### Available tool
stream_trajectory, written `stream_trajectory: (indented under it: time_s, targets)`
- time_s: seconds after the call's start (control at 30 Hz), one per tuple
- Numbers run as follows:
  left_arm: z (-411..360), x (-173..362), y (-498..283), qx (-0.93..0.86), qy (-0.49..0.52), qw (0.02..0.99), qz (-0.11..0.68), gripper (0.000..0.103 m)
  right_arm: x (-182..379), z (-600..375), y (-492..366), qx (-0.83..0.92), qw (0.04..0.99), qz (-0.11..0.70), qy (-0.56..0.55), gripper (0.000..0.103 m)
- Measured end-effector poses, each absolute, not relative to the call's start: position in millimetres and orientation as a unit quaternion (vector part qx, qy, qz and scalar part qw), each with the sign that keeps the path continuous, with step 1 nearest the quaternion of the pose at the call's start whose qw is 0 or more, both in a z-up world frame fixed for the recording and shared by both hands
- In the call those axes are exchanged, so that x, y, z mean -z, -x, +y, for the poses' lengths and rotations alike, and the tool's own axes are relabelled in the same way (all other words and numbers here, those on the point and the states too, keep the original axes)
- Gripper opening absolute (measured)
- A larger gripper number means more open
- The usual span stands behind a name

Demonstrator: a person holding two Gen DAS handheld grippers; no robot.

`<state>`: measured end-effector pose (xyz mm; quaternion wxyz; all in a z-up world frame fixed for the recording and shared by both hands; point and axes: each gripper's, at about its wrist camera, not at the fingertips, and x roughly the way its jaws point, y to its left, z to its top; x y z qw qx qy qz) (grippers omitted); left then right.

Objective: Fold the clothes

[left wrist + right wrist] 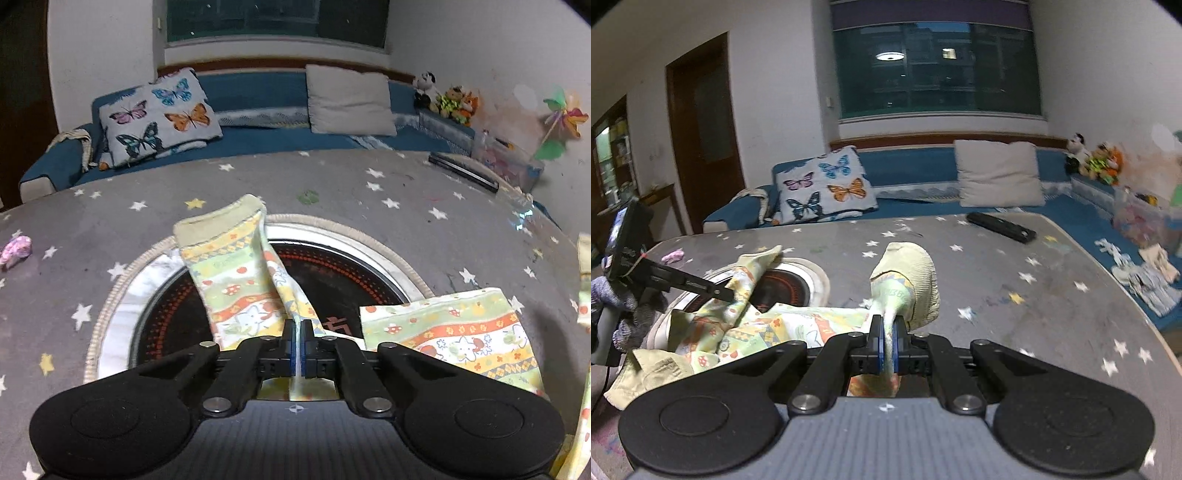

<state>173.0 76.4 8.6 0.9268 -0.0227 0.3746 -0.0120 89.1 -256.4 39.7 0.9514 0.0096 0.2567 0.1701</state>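
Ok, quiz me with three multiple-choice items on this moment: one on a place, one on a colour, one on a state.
1. Where does the black remote lie?
A. On the sofa
B. On the starred table cover, far right side
C. On the round hotplate

2. What colour is the sofa?
A. Blue
B. Red
C. Green

3. What is the left tool doing?
A. Open above the cloth
B. Shut on nothing
C. Shut on the garment

Key: 1 B, the remote rests on the table cover. 2 A, the sofa is blue. 3 C, the left tool pinches the patterned garment; the right tool grips it too.
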Motion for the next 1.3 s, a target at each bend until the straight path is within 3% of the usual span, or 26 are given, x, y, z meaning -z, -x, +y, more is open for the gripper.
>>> stream_trajectory:
  time_s: [0.53,0.73,1.0,1.17,1.3]
  targets:
    - [142.7,-71.8,-15.6,-0.082,0.070,0.956,0.273,0.001,-37.6,-277.3,-59.7,-0.133,0.963,0.235,-0.015,0.004]
    - [161.2,-71.9,53.6,-0.119,0.087,0.949,0.279,0.001,-39.7,-283.2,-43.4,-0.129,0.963,0.234,-0.022,0.004]
    - [157.8,-40.9,93.4,-0.119,0.073,0.928,0.346,0.002,-18.8,-304.5,-16.9,-0.091,0.954,0.283,-0.032,0.007]
    - [159.0,-44.7,99.8,-0.122,0.059,0.928,0.346,0.007,-12.9,-330.2,-1.1,-0.040,0.953,0.298,-0.038,0.009]
    - [156.4,-57.3,95.5,-0.124,0.047,0.937,0.324,0.024,-19.7,-341.6,2.9,-0.029,0.955,0.290,-0.045,0.010]
